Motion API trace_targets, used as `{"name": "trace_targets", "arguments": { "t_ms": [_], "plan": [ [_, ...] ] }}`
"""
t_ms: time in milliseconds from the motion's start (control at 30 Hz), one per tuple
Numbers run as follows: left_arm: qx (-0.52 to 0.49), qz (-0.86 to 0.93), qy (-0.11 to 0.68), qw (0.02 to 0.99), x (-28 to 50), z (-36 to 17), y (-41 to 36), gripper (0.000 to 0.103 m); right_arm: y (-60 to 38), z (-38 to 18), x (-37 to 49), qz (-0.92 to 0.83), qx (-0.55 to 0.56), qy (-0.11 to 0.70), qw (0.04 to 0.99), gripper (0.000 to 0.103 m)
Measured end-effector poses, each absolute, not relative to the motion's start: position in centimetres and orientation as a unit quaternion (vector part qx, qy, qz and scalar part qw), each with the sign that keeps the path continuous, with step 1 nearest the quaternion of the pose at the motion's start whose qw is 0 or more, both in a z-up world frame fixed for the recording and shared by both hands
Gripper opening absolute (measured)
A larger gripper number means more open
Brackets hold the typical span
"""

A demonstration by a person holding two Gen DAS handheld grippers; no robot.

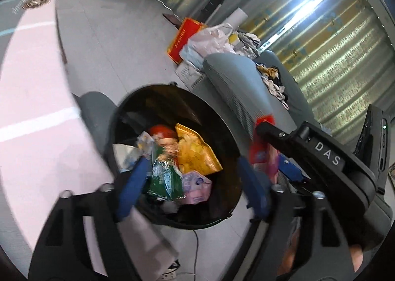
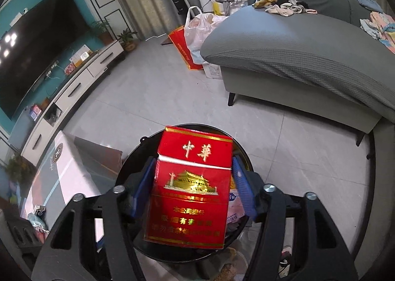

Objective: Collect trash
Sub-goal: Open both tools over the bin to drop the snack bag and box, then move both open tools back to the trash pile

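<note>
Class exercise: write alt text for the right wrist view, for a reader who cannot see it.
A red cigarette pack sits between the blue fingers of the right gripper, above a black trash bin. Behind lie a tiled floor, grey sofa and television.

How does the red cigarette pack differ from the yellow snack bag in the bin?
The red cigarette pack is a stiff, sharp-edged box; the yellow snack bag is soft and crumpled. The pack is between the fingers of the right gripper, over the black bin; the bag already lies inside it among other wrappers. Both are packaging trash.
</note>
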State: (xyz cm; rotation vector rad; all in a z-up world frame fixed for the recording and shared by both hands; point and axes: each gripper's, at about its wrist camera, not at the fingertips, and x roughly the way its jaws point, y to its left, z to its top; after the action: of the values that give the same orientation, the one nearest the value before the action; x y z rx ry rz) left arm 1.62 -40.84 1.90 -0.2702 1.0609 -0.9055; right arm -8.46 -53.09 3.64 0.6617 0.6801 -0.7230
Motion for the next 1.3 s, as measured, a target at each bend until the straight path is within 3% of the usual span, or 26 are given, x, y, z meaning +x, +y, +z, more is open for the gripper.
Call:
{"name": "trace_targets", "arguments": {
  "t_ms": [33, 100, 200, 433, 767, 1000, 1300],
  "plan": [
    [-0.128, -0.411, 0.480, 0.764, 1.7, 2.4, -40.0, 0.081, -52.8, 3.9, -8.5, -0.342, 0.307, 0.315, 0.830, 0.077],
    [-0.140, -0.397, 0.468, 0.777, 1.9, 3.5, -37.9, 0.094, -52.6, 4.4, -8.5, -0.341, 0.301, 0.309, 0.835, 0.077],
    [-0.150, -0.362, 0.446, 0.805, 2.1, 5.1, -33.6, 0.100, -51.6, 5.3, -8.2, -0.335, 0.287, 0.300, 0.846, 0.086],
    [-0.144, -0.222, 0.410, 0.873, 2.0, 8.1, -21.1, 0.100, -48.1, 7.2, -6.4, -0.314, 0.239, 0.292, 0.871, 0.097],
    [-0.172, -0.020, 0.386, 0.906, 0.3, 9.4, -2.2, 0.100, -42.1, 9.0, -3.3, -0.261, 0.157, 0.298, 0.905, 0.097],
    [-0.261, 0.087, 0.366, 0.889, -0.6, 6.0, 9.5, 0.100, -36.3, 9.4, -0.6, -0.177, 0.127, 0.305, 0.927, 0.097],
    [-0.315, 0.075, 0.377, 0.868, -0.1, 4.7, 13.4, 0.100, -24.9, 9.1, 6.5, -0.010, 0.084, 0.361, 0.929, 0.097]
  ]
}}
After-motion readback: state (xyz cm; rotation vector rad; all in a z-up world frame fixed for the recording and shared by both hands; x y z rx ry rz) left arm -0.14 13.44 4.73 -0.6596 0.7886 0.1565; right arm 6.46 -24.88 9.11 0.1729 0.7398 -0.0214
